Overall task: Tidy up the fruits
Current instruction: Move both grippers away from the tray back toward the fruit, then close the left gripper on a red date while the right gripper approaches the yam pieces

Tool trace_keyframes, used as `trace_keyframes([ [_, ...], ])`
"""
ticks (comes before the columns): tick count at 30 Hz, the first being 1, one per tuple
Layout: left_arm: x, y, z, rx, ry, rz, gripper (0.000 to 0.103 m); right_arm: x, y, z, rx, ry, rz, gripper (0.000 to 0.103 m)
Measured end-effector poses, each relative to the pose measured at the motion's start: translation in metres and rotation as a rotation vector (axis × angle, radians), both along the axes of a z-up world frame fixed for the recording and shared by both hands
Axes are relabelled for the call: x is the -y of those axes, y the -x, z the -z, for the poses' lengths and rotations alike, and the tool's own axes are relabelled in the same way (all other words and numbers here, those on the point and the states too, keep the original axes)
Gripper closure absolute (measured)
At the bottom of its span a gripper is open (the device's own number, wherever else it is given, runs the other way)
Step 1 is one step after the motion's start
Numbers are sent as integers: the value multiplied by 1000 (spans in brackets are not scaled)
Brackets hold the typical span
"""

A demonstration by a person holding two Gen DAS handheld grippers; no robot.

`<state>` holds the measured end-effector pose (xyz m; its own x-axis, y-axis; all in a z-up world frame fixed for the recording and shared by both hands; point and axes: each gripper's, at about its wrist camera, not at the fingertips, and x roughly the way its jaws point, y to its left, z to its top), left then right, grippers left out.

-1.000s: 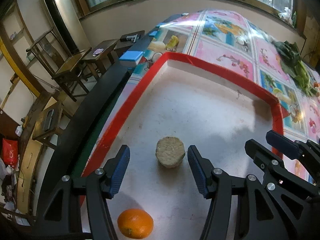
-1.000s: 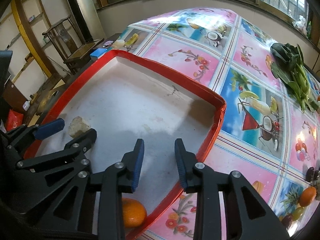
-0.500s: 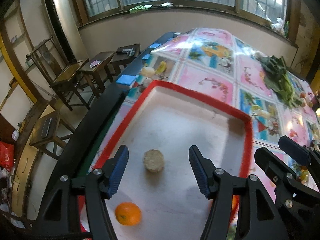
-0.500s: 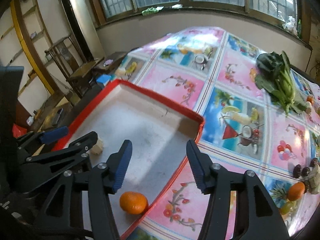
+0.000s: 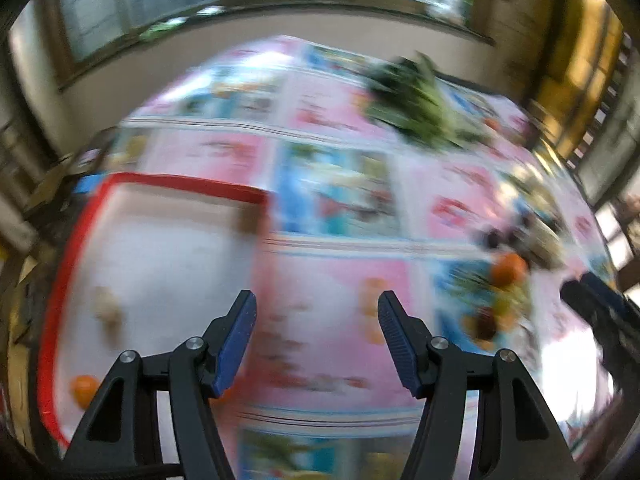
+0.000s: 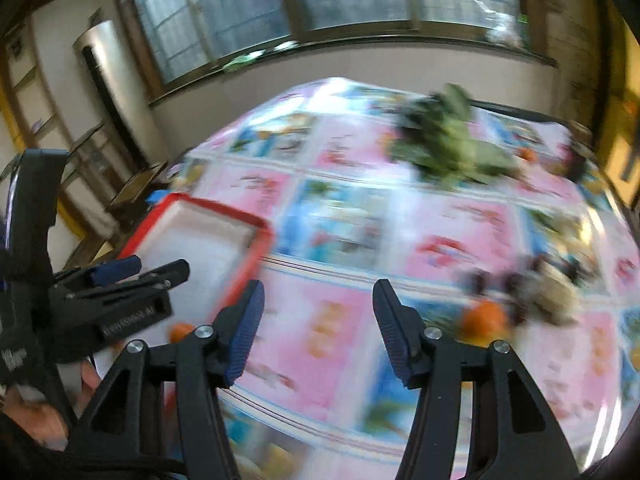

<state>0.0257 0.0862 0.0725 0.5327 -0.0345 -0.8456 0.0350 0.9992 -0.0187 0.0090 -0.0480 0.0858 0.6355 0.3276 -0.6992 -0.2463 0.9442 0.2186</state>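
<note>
Both views are motion-blurred, so detail is soft. Far left in your left wrist view sits the red-rimmed tray (image 5: 180,184) on the surface (image 5: 328,292), which has a pink and blue fruit-print cover. Inside the tray, an orange (image 5: 83,388) lies near the near-left corner, and a pale round lump (image 5: 106,308) lies further in, apart from it; what it is you cannot tell.

Your left gripper (image 5: 316,340) hangs over bare cover just right of the tray, jaws spread, nothing between them. Your right gripper (image 6: 318,328) is spread too, empty; its jaws have just been opening. In the right wrist view your left gripper shows at the left edge, over the tray's near side, with a hand (image 6: 36,412) below it.

Further right, a second orange (image 6: 484,316) rests on the cover, beside a blurred cluster of dark and pale items (image 6: 536,284) that you cannot identify. Leafy greens (image 6: 448,148) lie toward the far side of the surface, well apart from the tray. Windows (image 6: 320,4) run along the back wall.
</note>
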Motion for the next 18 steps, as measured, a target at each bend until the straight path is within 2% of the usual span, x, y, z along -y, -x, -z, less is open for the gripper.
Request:
trace_keyframes([
  [6, 64, 6, 19, -27, 18, 150, 40, 113, 7, 22, -68, -4, 217, 46],
  [9, 83, 7, 27, -40, 14, 169, 40, 144, 5, 32, -82, 10, 268, 47],
  [15, 92, 2, 40, -59, 38, 146, 40, 163, -7, 47, -99, -10, 259, 47],
  [18, 93, 3, 41, -50, 43, 143, 40, 165, -17, 54, -104, -9, 249, 51],
])
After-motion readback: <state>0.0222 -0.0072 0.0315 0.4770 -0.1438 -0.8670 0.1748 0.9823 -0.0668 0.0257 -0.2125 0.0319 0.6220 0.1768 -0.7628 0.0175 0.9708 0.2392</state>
